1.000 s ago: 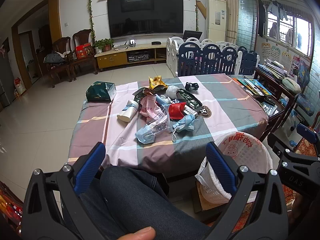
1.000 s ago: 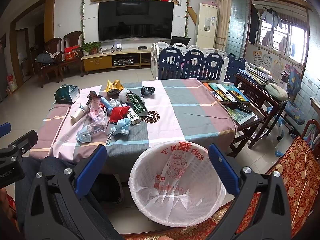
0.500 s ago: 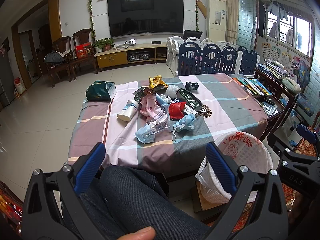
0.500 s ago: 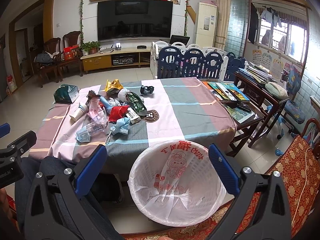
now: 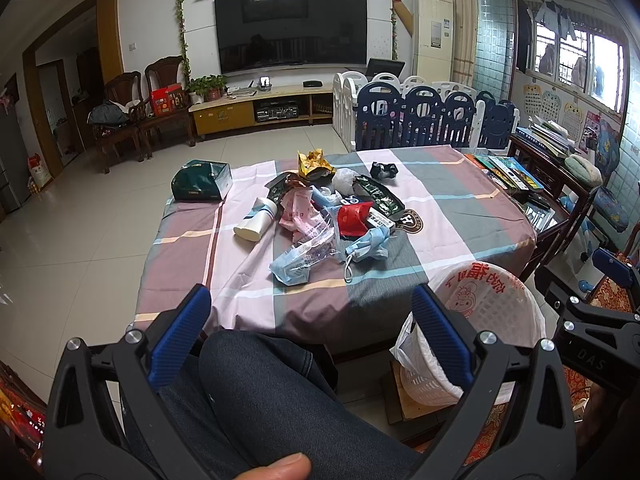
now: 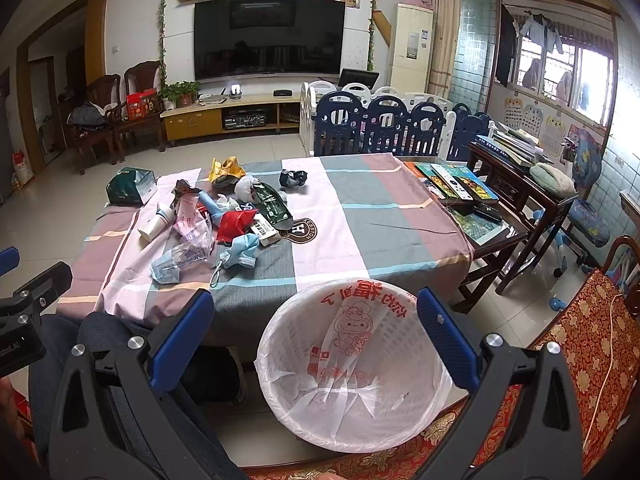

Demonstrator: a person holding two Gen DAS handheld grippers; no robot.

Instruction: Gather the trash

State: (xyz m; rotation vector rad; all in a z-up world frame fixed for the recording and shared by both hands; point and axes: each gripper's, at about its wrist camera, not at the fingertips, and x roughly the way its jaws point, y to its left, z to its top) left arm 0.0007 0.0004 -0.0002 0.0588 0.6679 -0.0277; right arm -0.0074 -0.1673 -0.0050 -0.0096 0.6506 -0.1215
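A heap of trash (image 5: 328, 216) lies on the plaid-covered table (image 5: 460, 216): blue face masks (image 5: 370, 245), a red wrapper (image 5: 354, 218), pink plastic (image 5: 300, 216), a white bottle (image 5: 256, 224), a yellow wrapper (image 5: 314, 162). The heap also shows in the right wrist view (image 6: 224, 220). A white basket lined with a plastic bag (image 6: 352, 364) stands on the floor at the table's near edge. My left gripper (image 5: 312, 336) is open and empty, held low above the person's knee. My right gripper (image 6: 314, 340) is open and empty, above the basket.
A green tissue box (image 5: 202, 186) sits at the table's far left. Books (image 6: 452, 180) lie on a dark side table to the right. A red patterned seat (image 6: 568, 344) is at the right. A playpen fence (image 5: 424, 120) stands behind the table.
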